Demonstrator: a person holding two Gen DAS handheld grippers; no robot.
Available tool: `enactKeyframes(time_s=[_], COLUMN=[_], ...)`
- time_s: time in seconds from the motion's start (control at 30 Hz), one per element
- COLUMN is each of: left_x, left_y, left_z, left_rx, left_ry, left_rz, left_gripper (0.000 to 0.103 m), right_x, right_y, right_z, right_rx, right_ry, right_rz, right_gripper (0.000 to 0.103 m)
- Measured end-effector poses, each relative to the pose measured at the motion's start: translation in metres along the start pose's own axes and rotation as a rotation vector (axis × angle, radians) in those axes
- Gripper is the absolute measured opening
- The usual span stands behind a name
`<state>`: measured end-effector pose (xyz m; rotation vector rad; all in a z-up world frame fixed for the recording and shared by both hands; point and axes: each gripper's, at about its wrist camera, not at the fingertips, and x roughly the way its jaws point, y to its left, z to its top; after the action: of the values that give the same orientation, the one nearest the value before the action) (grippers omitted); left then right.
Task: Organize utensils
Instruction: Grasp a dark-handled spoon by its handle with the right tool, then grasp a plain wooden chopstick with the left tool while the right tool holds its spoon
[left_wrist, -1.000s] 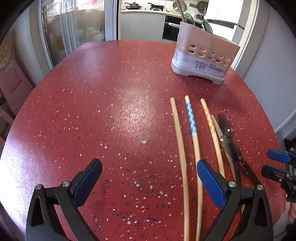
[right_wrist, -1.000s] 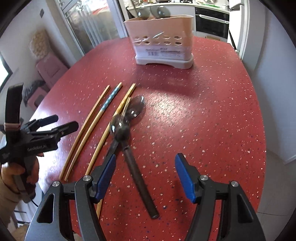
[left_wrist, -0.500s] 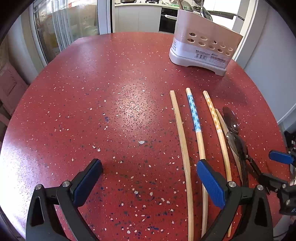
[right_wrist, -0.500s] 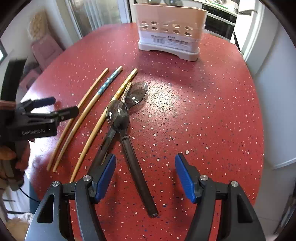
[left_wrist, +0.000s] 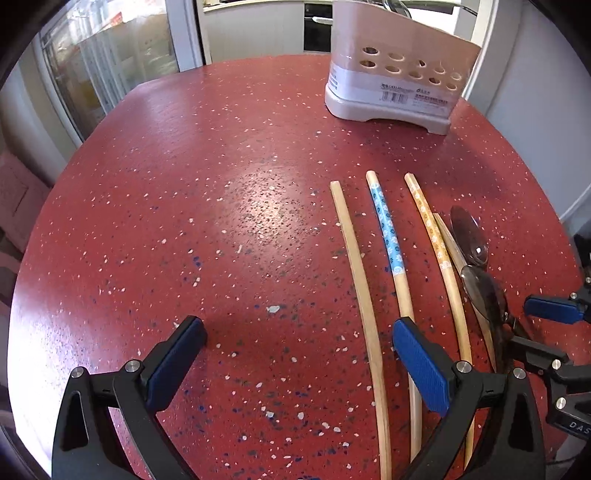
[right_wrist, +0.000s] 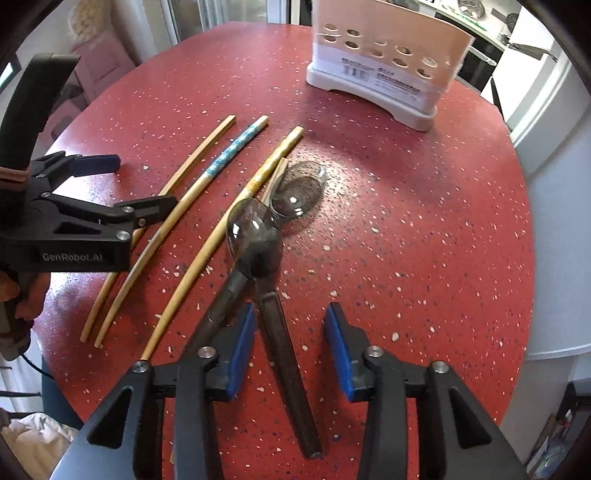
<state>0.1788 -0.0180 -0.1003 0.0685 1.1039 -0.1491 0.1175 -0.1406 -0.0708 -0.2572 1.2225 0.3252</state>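
Several chopsticks lie side by side on the red table: a plain one (left_wrist: 356, 266) (right_wrist: 192, 158), a blue-patterned one (left_wrist: 388, 236) (right_wrist: 229, 153) and an orange-patterned one (left_wrist: 430, 225) (right_wrist: 266, 170). Two dark translucent spoons (right_wrist: 255, 236) (left_wrist: 480, 288) lie crossed beside them. The beige utensil holder (left_wrist: 395, 70) (right_wrist: 380, 62) stands at the far side. My left gripper (left_wrist: 295, 354) is open and empty, its right finger over the blue chopstick. My right gripper (right_wrist: 290, 343) is open, low over the table, astride one spoon's handle (right_wrist: 288, 362).
The red speckled table (left_wrist: 184, 184) is round, its edge close at my right (right_wrist: 528, 258). The holder holds several utensils. A white wall stands right of the table, glass doors and kitchen cabinets behind. The left gripper's body (right_wrist: 74, 229) sits over the chopsticks' near ends.
My right gripper has moved forward and down over the spoon handles and its jaws have narrowed. My left gripper has moved slightly; the holder looks nearer.
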Motion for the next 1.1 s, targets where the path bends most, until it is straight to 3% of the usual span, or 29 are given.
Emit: enactKeyframes(time_s=[0.13,0.2,0.3,0.4,0.57,0.8,0.9,0.93,1.0,1.07,1.1], left_x=[0.001,0.002,-0.001,-0.003,-0.007,-0.006,-0.002,-0.002,-0.002,-0.002,-0.004], left_y=[-0.001,-0.001,-0.003,-0.011,-0.023,-0.031,-0.033,-0.035,-0.040,-0.044,-0.046], left_z=[0.003,0.005,0.006,0.008,0.014,0.025,0.030,0.032,0.033,0.032,0.031], left_rx=[0.009,0.015,0.047,0.095,0.162,0.200,0.212,0.216,0.226,0.229,0.233], left_ry=[0.019,0.023,0.024,0.030,0.065,0.148,0.174,0.179,0.188,0.185,0.173], left_rz=[-0.005,-0.008,-0.027,-0.046,-0.069,-0.078,-0.085,-0.090,-0.085,-0.094,-0.080], left_gripper=[0.103,0.103,0.103,0.102,0.083,0.078,0.072,0.063,0.058,0.037,0.037], right_x=[0.002,0.003,0.003,0.004,-0.003,-0.019,-0.025,-0.028,-0.031,-0.033,-0.034], right_y=[0.002,0.002,0.000,-0.005,-0.020,-0.032,-0.028,-0.027,-0.029,-0.030,-0.031], right_z=[0.005,0.006,0.006,0.005,-0.002,-0.009,-0.011,-0.012,-0.015,-0.015,-0.015], right_rx=[-0.019,-0.019,-0.018,0.001,0.053,0.069,0.071,0.073,0.080,0.089,0.093], right_ry=[0.026,0.030,0.024,0.011,-0.022,-0.059,-0.074,-0.079,-0.087,-0.095,-0.102], right_rz=[0.026,0.034,0.041,0.047,0.080,0.115,0.126,0.130,0.136,0.142,0.144], right_gripper=[0.028,0.027,0.013,0.013,0.013,0.013,0.013,0.013,0.013,0.013,0.013])
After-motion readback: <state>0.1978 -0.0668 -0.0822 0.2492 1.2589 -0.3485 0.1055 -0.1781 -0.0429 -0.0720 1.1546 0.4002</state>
